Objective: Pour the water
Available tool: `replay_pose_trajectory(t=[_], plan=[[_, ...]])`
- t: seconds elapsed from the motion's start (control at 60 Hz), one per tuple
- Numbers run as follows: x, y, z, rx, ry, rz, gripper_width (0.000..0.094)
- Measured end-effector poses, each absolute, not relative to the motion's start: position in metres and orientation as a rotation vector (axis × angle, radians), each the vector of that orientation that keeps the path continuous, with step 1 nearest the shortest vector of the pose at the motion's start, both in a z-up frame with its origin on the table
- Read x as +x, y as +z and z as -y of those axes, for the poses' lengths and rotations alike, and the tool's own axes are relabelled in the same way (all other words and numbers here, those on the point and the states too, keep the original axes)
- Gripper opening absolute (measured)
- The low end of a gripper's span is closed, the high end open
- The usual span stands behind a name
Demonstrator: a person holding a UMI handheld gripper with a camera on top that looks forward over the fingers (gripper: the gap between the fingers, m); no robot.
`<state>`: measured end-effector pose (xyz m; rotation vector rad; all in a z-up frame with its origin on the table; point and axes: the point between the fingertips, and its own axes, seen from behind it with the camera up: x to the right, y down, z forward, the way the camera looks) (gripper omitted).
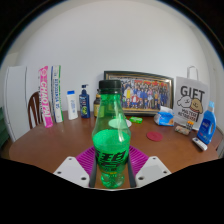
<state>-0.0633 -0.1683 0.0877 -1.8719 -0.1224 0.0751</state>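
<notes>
Gripper view — jaws pinching upright green bottle (pixel 112 135) above wooden table (pixel 60 150), framed picture (pixel 138 93) beyond.

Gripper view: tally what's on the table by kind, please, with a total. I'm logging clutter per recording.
Green bottle, standing between the gripper fingers: 1
Other bottles (white, dark blue, light blue): 3
Boxes at the back (pink, white-and-green): 2
Framed picture: 1
Gift bag: 1
Total: 8

A home — wooden table (pixel 40 148), framed picture (pixel 139 90), household bottles (pixel 84 102)
</notes>
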Motion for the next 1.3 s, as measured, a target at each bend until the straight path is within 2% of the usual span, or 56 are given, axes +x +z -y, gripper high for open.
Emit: replay_pose_trajectory(t=[0.183, 0.35, 0.533, 0.717, 0.883, 1.017, 1.117, 1.3], plan=[[-0.072, 0.101, 0.168, -1.849, 0.039, 0.154, 0.0328], [-0.120, 0.148, 0.152, -1.802, 0.145, 0.134, 0.0329], [-0.180, 0.221, 0.115, -1.713, 0.489, -0.037, 0.0327], [-0.215, 0.262, 0.070, -1.634, 0.986, -0.396, 0.0326], [-0.203, 0.255, 0.029, -1.519, 1.400, -0.822, 0.0328], [-0.190, 0.235, 0.005, -1.395, 1.633, -1.106, 0.0329], [-0.186, 0.224, -0.008, -1.278, 1.780, -1.289, 0.0328], [-0.187, 0.217, -0.013, -1.167, 1.920, -1.476, 0.0328]])
